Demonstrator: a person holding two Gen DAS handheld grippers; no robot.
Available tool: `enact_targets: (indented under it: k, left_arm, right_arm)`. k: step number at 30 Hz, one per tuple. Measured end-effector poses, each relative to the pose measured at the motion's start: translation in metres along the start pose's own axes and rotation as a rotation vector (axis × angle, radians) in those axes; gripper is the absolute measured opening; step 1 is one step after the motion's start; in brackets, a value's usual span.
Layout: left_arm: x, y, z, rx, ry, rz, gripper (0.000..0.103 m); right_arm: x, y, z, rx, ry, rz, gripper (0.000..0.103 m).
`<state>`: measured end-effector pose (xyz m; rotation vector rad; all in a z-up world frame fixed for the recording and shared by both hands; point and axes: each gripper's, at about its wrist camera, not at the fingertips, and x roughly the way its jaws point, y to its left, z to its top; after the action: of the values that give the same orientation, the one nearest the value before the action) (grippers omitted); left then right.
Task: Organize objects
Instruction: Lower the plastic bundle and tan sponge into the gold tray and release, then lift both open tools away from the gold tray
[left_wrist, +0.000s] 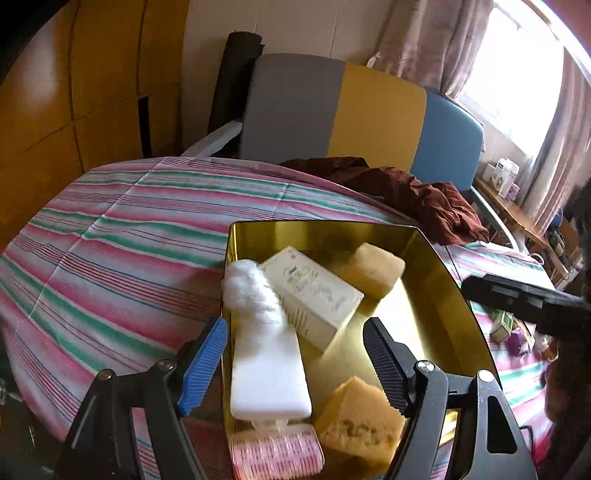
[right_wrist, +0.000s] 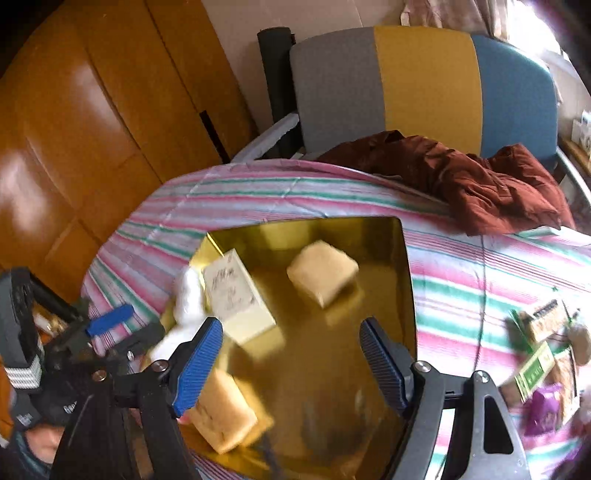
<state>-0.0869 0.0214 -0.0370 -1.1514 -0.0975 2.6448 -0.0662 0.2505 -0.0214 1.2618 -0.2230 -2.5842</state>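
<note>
A gold tin tray (left_wrist: 325, 226) (right_wrist: 404, 280) lies on the striped bedspread. It holds a cream carton (left_wrist: 314, 291) (right_wrist: 236, 299), a white flat bottle (left_wrist: 267, 373) with a cotton wad (left_wrist: 247, 288) at its far end, a pink ribbed roller (left_wrist: 277, 450), a far sponge (left_wrist: 375, 269) (right_wrist: 321, 271) and a near sponge (left_wrist: 358, 421) (right_wrist: 221, 410). My left gripper (left_wrist: 295, 326) hovers open over the tray's near left part, pads touching nothing. Over the tray's bare middle, my right gripper (right_wrist: 291, 326) is open and empty.
A crumpled maroon garment (left_wrist: 417, 195) (right_wrist: 480, 184) lies on the bed behind the tray. Small packets (right_wrist: 539, 354) are scattered on the bedspread to the right. A grey, yellow and blue headboard (left_wrist: 369, 107) and a wooden wardrobe (left_wrist: 74, 92) stand beyond.
</note>
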Motion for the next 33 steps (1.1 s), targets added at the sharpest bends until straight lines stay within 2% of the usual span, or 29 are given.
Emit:
enact_targets:
  k: [5,9,15,24,33]
  left_arm:
    - [-0.012,-0.006,-0.010,0.023,-0.018,0.021,0.077]
    - [-0.028,-0.014,-0.015,0.055,-0.063,0.038,0.085]
    - [-0.044,-0.030,-0.021,0.124,-0.106,0.044,0.086]
    - [-0.050,-0.054,-0.027,0.192,-0.107,0.004,0.086]
    - [-0.042,-0.085,-0.033,0.261,-0.073,-0.048,0.086]
  right_arm:
    - [-0.013,-0.002,-0.022,0.003,-0.010,-0.052,0.078]
    - [-0.019,-0.006,-0.034,0.027,-0.011,-0.069,0.078]
    - [-0.031,-0.014,-0.045,0.052,-0.023,-0.096,0.078]
    - [-0.051,-0.033,-0.054,0.085,-0.048,-0.142,0.078]
    - [-0.067,-0.077,-0.066,0.181,-0.051,-0.206,0.078]
